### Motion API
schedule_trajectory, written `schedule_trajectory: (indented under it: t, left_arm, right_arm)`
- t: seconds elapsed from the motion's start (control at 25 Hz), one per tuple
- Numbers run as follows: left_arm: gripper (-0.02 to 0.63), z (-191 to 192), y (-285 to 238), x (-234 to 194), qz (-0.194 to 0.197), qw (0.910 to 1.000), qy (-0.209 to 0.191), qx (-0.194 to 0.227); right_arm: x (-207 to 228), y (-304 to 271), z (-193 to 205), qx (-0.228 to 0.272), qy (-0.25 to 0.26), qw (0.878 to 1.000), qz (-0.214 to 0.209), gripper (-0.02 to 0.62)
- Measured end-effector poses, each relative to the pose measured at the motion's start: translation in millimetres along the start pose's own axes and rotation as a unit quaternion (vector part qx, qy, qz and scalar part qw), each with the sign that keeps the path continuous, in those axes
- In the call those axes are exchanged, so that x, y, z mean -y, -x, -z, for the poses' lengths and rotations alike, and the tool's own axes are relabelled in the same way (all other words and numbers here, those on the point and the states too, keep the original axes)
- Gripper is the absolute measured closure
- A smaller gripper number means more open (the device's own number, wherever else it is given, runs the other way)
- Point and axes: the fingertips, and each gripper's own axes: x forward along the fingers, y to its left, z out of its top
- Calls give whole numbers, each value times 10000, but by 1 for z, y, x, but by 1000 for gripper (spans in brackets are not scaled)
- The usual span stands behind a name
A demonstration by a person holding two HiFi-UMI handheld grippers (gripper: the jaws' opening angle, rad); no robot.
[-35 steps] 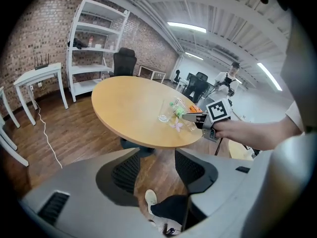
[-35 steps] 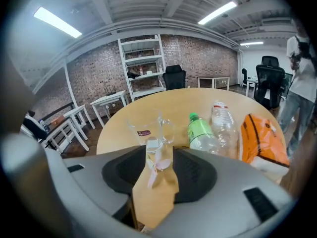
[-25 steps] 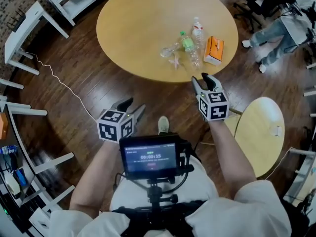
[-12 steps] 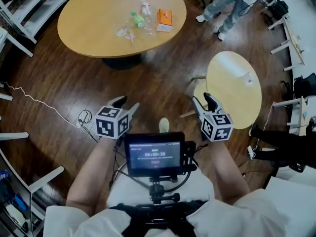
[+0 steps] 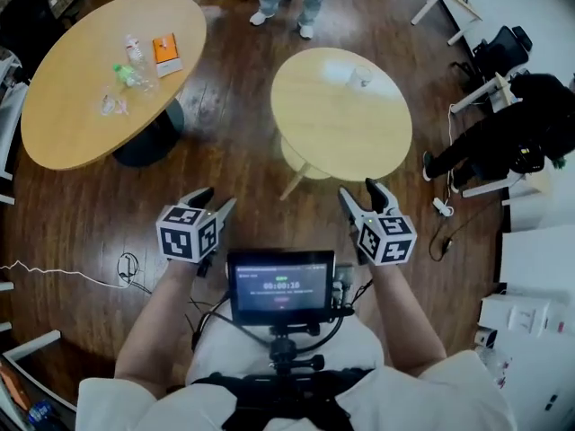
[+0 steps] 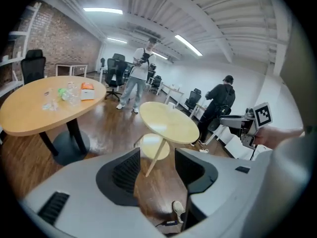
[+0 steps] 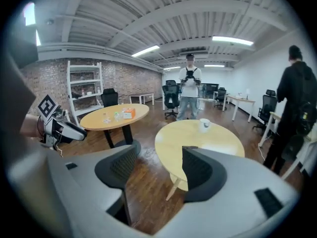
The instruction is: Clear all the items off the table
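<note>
The person has swung round to the small table (image 5: pixel 341 142); a cup (image 5: pixel 360 77) sits on its far side; bottles (image 5: pixel 126 74) and orange box (image 5: pixel 165 54) lie well left of it; left gripper (image 5: pixel 216 197) fingers apart, empty; right gripper (image 5: pixel 359 192) fingers have just been opening, empty.

Big round table (image 5: pixel 63 124): bottles (image 5: pixel 127 74), orange box (image 5: pixel 165 54). Small round table (image 5: pixel 332 128): white cup (image 5: pixel 361 77).
</note>
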Motion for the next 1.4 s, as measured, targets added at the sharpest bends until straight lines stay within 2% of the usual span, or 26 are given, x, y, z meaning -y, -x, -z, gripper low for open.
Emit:
schedule_trajectory:
  t: [0.04, 0.08, 0.24, 0.44, 0.6, 0.76, 0.88, 1.04, 1.4]
  left_arm:
    - [383, -3, -12, 20, 117, 9999, -97, -21]
    - [383, -6, -23, 40, 214, 9996, -176, -38]
    - [383, -8, -59, 117, 411, 9984, -371, -134]
    - [383, 0, -93, 209, 519, 9960, -640, -342]
    - [383, 20, -114, 260, 531, 9932, -845, -603]
    - [383, 41, -127, 298, 448, 9927, -858, -724]
    - [383, 48, -132, 317, 439, 9931, -805, -726]
    - [383, 45, -128, 319, 304, 9946, -741, -662]
    - [385, 34, -115, 275, 12, 9959, -682, -591]
  right_arm:
    - [19, 13, 8, 10, -138, 9998, 109, 294]
    - [37, 25, 16, 13, -250, 9995, 194, 245]
    - [101, 70, 42, 47, -434, 9982, 405, 241]
    - [170, 114, 75, 67, -616, 9972, 416, 241]
    - [209, 137, 98, 48, -689, 9970, 341, 241]
    - [242, 154, 118, -29, -588, 9979, 266, 241]
    - [259, 161, 128, -48, -590, 9980, 229, 242]
    - [262, 157, 134, -24, -631, 9980, 100, 241]
    - [239, 119, 119, -55, -486, 9988, -98, 241]
